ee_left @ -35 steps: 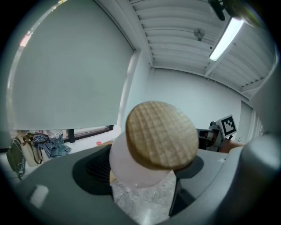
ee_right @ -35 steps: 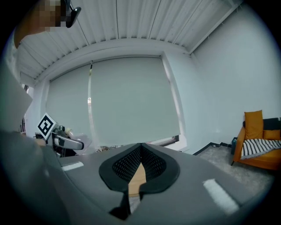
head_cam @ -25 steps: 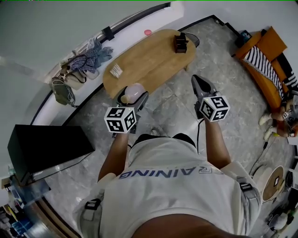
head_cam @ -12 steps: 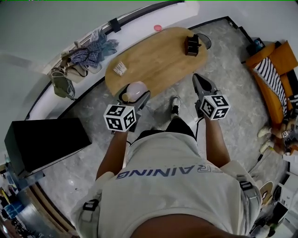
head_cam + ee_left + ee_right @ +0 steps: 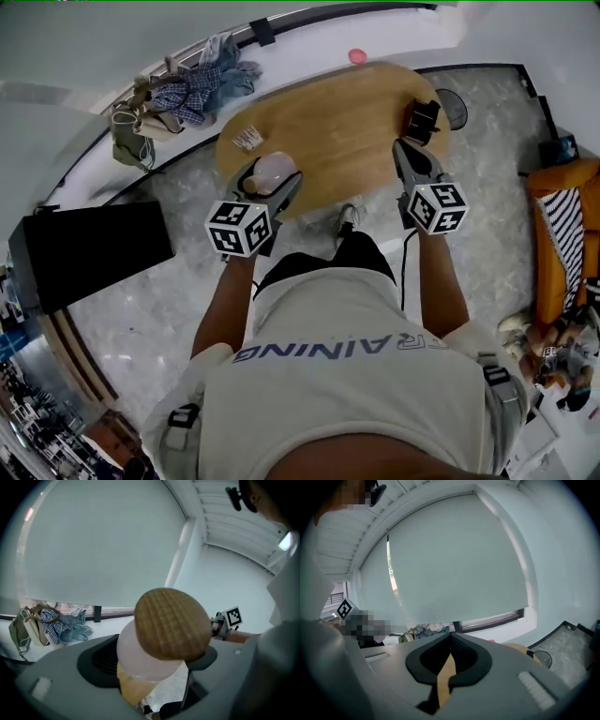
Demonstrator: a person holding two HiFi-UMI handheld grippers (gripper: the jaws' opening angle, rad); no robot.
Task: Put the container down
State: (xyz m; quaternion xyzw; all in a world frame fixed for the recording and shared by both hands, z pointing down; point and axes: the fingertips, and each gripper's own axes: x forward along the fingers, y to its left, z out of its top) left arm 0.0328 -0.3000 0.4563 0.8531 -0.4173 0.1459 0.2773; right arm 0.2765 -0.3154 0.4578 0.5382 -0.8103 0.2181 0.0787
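Note:
My left gripper [image 5: 269, 184] is shut on the container [image 5: 274, 172], a translucent whitish jar with a round bamboo lid. It hangs above the near left edge of the oval wooden table [image 5: 328, 112]. In the left gripper view the lid [image 5: 171, 623] faces the camera and the jar's pale body [image 5: 136, 660] sits between the dark pads of that gripper [image 5: 154, 660]. My right gripper [image 5: 412, 161] hovers over the table's near right edge. Its jaws [image 5: 449, 660] stand together with nothing between them.
A black holder [image 5: 421, 119] stands on the table's right end and a small packet [image 5: 248, 139] lies at its left. Clothes and bags [image 5: 187, 89] lie on the window ledge, with a pink item [image 5: 356, 56] further right. A black box [image 5: 89, 253] is left, an orange sofa [image 5: 562, 225] right.
The person has stepped toward the table, so both grippers now hang over its near edge instead of the floor. The left gripper still holds the container.

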